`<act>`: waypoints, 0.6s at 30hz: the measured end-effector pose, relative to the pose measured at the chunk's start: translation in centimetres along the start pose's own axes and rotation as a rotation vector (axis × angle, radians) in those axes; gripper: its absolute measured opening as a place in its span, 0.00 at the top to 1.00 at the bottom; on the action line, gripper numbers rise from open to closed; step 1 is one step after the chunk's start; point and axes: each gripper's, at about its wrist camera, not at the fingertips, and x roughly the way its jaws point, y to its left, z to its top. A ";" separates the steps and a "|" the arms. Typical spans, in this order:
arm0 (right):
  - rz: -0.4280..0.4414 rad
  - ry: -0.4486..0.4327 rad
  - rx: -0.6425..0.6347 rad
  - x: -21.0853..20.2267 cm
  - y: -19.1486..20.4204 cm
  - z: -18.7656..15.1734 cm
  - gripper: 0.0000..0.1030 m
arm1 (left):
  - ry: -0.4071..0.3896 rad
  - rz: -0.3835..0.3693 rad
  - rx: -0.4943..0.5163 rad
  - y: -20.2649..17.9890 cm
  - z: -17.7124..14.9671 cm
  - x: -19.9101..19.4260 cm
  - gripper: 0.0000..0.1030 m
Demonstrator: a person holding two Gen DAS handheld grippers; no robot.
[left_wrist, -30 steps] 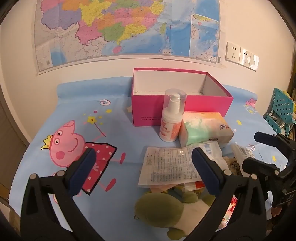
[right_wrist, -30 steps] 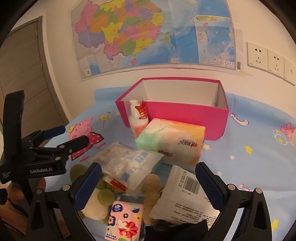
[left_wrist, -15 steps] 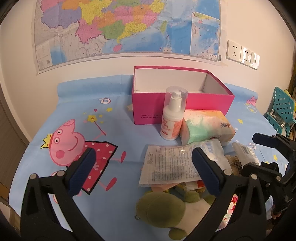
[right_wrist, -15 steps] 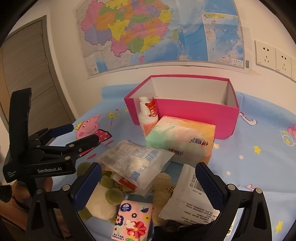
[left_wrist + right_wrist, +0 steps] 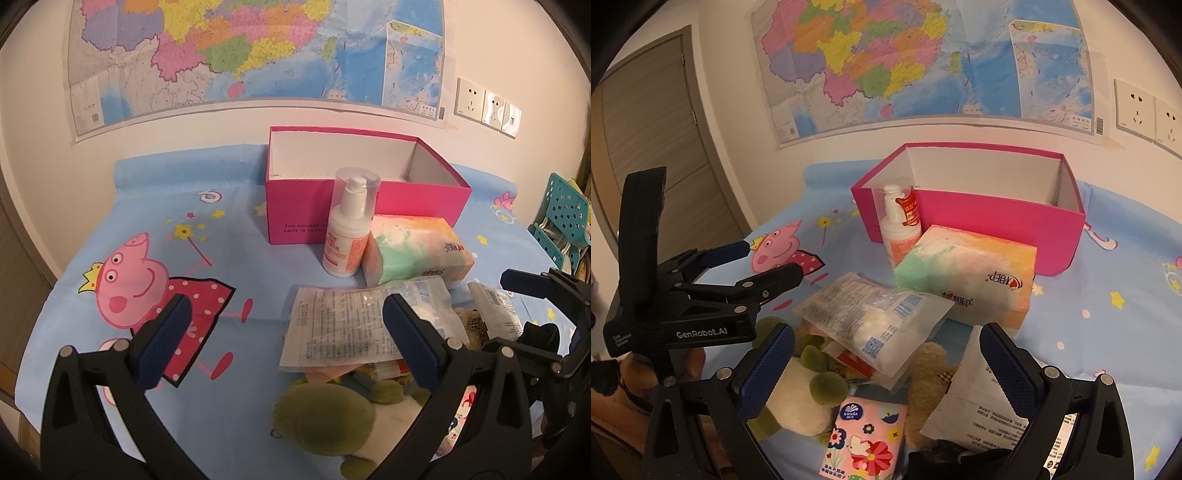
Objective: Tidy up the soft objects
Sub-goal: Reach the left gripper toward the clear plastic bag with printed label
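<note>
two grippers are hovering over a tabletop [image 5: 236, 236] covered in a blue cartoon-pig cloth, and both are standing wide open with nothing between their blue pads. the left gripper [image 5: 284, 343] is hanging above the near left part of the cloth, its right finger overlapping one clear plastic packet [image 5: 343, 325] printed with small text. the right gripper [image 5: 886, 373] is hanging over the pile of soft things. counting that pile: one green and cream plush toy [image 5: 325, 410] is lying at the near edge, one brown plush toy [image 5: 929, 373] is showing partly under the packets, one small pink floral tissue pack [image 5: 866, 435] is lying flat in front, one white paper-like packet [image 5: 975, 402] is lying on the right, and the clear packet is resting on top of the heap. behind the pile, one large pastel tissue pack [image 5: 967, 273] is lying just in front of one open pink box [image 5: 979, 206], whose visible white inside is holding nothing. one white pump bottle [image 5: 349, 232] with an orange label is standing upright, just beside the tissue pack and against the box front. one map [image 5: 258, 48] is hanging on the wall behind, and two outlet plates [image 5: 1148, 110] are showing to its right in the right wrist view.
</note>
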 end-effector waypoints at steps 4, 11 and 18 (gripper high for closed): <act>0.009 0.008 -0.005 0.1 0.0 0.0 0.03 | 0.004 -0.001 0.001 0.0 0.0 0.2 0.00; 0.023 0.026 -0.017 0.4 0.1 0.0 0.11 | 0.009 -0.004 0.003 0.0 -0.2 0.5 0.00; 0.045 0.070 0.000 1.2 -0.3 0.0 0.18 | 0.024 -0.015 -0.001 0.2 -0.3 0.9 0.00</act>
